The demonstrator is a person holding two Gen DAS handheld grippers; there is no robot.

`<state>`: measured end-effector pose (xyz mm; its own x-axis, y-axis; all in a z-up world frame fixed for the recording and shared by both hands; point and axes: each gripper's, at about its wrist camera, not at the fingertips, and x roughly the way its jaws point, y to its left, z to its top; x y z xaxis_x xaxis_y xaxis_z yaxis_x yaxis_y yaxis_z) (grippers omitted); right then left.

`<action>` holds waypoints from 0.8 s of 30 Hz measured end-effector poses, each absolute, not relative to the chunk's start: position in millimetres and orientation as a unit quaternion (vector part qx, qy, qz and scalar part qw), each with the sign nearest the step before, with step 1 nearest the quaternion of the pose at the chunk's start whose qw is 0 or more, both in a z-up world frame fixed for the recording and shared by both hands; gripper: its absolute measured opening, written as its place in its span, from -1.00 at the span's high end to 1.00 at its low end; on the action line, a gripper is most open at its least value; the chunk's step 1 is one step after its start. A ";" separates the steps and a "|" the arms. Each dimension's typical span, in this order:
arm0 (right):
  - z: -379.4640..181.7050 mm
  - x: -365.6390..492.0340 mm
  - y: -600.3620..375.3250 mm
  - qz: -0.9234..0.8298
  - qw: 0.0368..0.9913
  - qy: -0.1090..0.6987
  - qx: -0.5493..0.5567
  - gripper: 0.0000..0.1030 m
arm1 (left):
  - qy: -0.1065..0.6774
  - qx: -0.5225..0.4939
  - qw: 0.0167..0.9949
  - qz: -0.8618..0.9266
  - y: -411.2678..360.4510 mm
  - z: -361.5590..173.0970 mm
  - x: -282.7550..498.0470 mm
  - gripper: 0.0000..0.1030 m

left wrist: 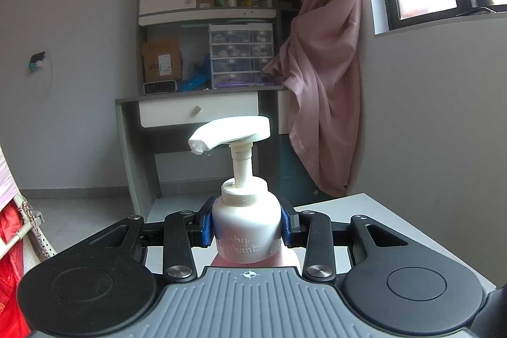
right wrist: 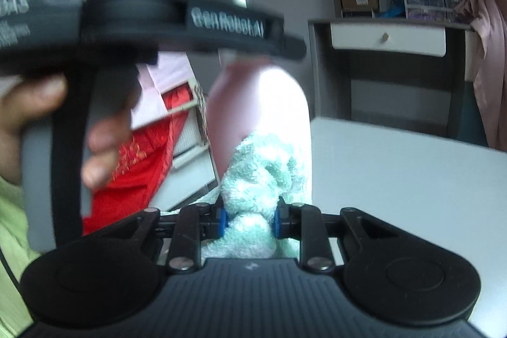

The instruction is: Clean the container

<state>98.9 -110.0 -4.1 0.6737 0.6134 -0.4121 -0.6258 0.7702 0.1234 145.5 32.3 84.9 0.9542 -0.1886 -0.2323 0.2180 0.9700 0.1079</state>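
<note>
Upright, the pump bottle sits clamped in the left tool; right tool pinches towel against it.

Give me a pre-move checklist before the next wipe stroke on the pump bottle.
1. Left tongs clamped on the pump bottle at its shoulder: ok.
2. Bottle upright, pump head on top: ok.
3. Right tongs gripping the towel: ok, towel bunched between the pads.
4. Towel against the bottle's pink body: looks ok from the right wrist view, though that view is blurred.
5. Residue at the pump spout: not ok, a white blob hangs there.
6. Bottle base seated on the white table: cannot tell, base hidden in both views.
</note>
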 end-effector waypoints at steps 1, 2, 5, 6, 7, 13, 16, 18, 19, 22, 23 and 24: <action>-7.5 100.4 -108.8 0.338 0.913 0.228 -0.016 0.51 | 0.111 0.066 0.986 -0.103 31.6 84.8 145.7 0.25; -11.0 102.4 -107.6 0.335 0.912 0.237 -0.016 0.51 | 0.110 0.065 0.986 -0.103 33.7 86.4 145.6 0.25; -18.3 105.6 -103.9 0.329 0.909 0.256 -0.022 0.51 | 0.110 0.062 0.986 -0.105 33.6 85.9 146.1 0.25; -19.3 105.9 -102.9 0.328 0.908 0.259 -0.024 0.50 | 0.109 0.060 0.987 -0.106 33.6 85.6 146.4 0.25; -19.4 106.3 -102.3 0.328 0.908 0.260 -0.025 0.50 | 0.109 0.060 0.987 -0.106 33.5 85.4 146.7 0.25; -11.0 103.5 -102.9 0.330 0.911 0.247 -0.015 0.50 | 0.110 0.060 0.987 -0.105 33.4 84.4 148.7 0.25; -2.7 99.9 -103.3 0.333 0.915 0.229 -0.012 0.51 | 0.110 0.060 0.987 -0.103 34.0 84.8 149.8 0.25; 3.0 96.8 -102.9 0.336 0.916 0.217 -0.011 0.51 | 0.111 0.060 0.987 -0.102 34.4 85.0 151.2 0.25; 6.0 94.8 -102.2 0.338 0.917 0.211 -0.012 0.51 | 0.111 0.060 0.987 -0.102 34.6 85.1 151.9 0.25; 14.3 88.7 -100.3 0.342 0.919 0.193 -0.016 0.51 | 0.112 0.061 0.987 -0.102 35.0 85.9 154.2 0.25; 17.0 86.6 -99.7 0.344 0.920 0.187 -0.016 0.51 | 0.112 0.061 0.986 -0.103 35.1 86.0 155.0 0.25; 19.8 84.3 -99.2 0.347 0.920 0.180 -0.016 0.51 | 0.113 0.061 0.986 -0.103 36.0 86.6 155.4 0.25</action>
<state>84.3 -99.2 19.8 0.6950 0.6324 -0.3421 -0.6442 0.7590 0.0945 155.4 36.0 86.6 0.9533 -0.1899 -0.2349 0.2175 0.9712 0.0976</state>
